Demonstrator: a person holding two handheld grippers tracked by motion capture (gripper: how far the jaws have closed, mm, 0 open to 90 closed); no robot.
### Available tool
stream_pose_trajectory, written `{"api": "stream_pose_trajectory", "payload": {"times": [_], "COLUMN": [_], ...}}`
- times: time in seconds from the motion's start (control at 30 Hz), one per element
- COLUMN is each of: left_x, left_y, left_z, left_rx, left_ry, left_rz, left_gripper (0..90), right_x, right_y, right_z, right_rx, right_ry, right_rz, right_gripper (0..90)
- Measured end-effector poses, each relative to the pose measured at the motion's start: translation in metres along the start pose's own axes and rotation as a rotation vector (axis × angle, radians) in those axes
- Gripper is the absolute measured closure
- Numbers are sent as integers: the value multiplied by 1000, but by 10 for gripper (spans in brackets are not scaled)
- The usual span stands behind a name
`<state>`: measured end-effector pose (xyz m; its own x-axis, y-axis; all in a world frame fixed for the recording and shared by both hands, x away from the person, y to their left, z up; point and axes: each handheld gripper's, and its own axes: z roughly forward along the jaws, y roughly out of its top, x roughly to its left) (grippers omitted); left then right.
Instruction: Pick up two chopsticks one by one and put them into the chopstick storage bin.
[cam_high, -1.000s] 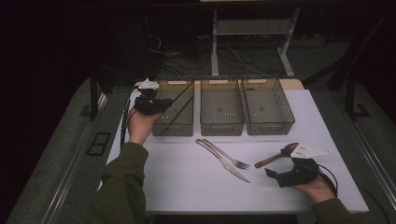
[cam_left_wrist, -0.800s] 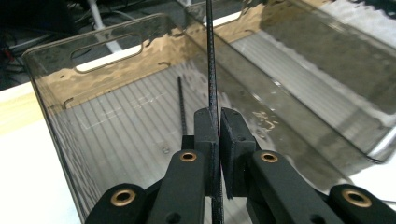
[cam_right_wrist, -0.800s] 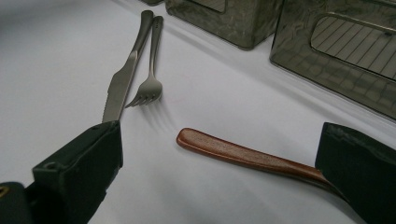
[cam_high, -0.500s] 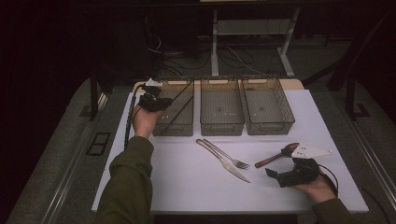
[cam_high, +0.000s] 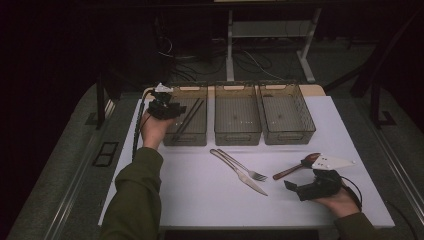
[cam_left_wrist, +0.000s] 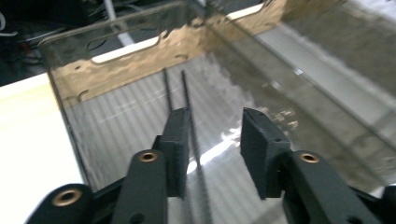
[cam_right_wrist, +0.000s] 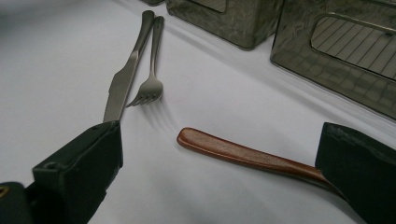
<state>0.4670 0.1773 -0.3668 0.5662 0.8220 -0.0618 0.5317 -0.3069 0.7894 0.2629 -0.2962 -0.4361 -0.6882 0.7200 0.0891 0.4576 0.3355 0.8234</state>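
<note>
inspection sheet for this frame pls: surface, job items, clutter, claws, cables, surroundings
Surface: white table top, bare apart from cutlery.
Job's things: chopsticks lie in the left bin; middle bin and right bin look empty. Knife, fork and wooden-handled spoon lie on the table.
Clutter: nothing seen.
Claws: left claw over the left bin, jaws have just been opening, chopsticks below them and not pinched. Right claw open, low over the spoon handle.
Cables: black cable trails from the left claw; loose cables on the floor.
Surroundings: dark room, table legs behind.
</note>
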Motion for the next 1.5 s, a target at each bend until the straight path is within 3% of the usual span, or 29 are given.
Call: {"api": "stream_pose_trajectory", "payload": {"times": [0.37, 0.5, 0.67, 1.03, 1.2, 1.5], "left_x": [-19, -26, -37, -67, -74, -87], "left_y": [0, -5, -13, -45, -67, -96], "left_z": [-22, -31, -40, -59, -59, -66], "left_rx": [-53, -69, -73, -92, -104, -110], "left_ry": [-117, -158, -200, -254, -273, -302], "left_rz": [43, 47, 83, 123, 117, 156], "left_gripper": [481, 455, 436, 345, 319, 239], "right_x": [-1, -1, -3, -2, -1, 0], "right_y": [0, 0, -2, -2, -1, 0], "right_z": [0, 0, -1, -1, 1, 1], "right_rx": [3, 3, -1, 0, 5, 5], "right_ry": [-1, 0, -1, 4, 4, 4], "right_rz": [4, 1, 11, 13, 10, 0], "right_gripper": [4, 4, 4, 4, 4, 4]}}
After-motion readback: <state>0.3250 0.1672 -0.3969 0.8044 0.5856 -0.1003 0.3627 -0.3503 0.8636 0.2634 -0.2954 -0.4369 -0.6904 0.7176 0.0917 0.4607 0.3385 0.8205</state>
